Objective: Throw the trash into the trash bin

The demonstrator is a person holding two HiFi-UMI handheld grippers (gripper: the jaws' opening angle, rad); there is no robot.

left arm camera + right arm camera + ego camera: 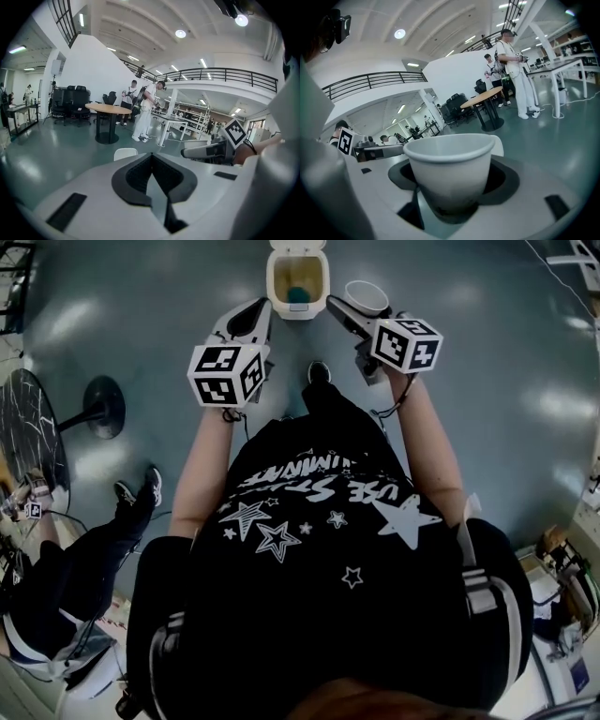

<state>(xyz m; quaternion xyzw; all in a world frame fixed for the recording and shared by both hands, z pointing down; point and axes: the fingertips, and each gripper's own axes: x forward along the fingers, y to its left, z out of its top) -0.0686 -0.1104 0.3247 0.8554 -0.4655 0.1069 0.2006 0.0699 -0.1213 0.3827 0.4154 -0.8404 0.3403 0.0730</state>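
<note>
A cream trash bin (298,282) stands open on the floor straight ahead, with something blue-green inside. My right gripper (351,307) is shut on a white paper cup (367,296), held upright just right of the bin. In the right gripper view the cup (450,168) fills the space between the jaws and hides most of the bin (500,146) behind it. My left gripper (251,319) hangs just left of the bin, its jaws shut and empty. In the left gripper view the bin's top (125,153) peeks over the jaws, and the right gripper (202,151) shows to the right.
A dark round table (28,432) and a black pedestal base (101,407) stand at the left, with a second person (84,559) beside them. My own foot (319,371) is near the bin. Farther off are a wooden round table (108,109) and standing people (149,110).
</note>
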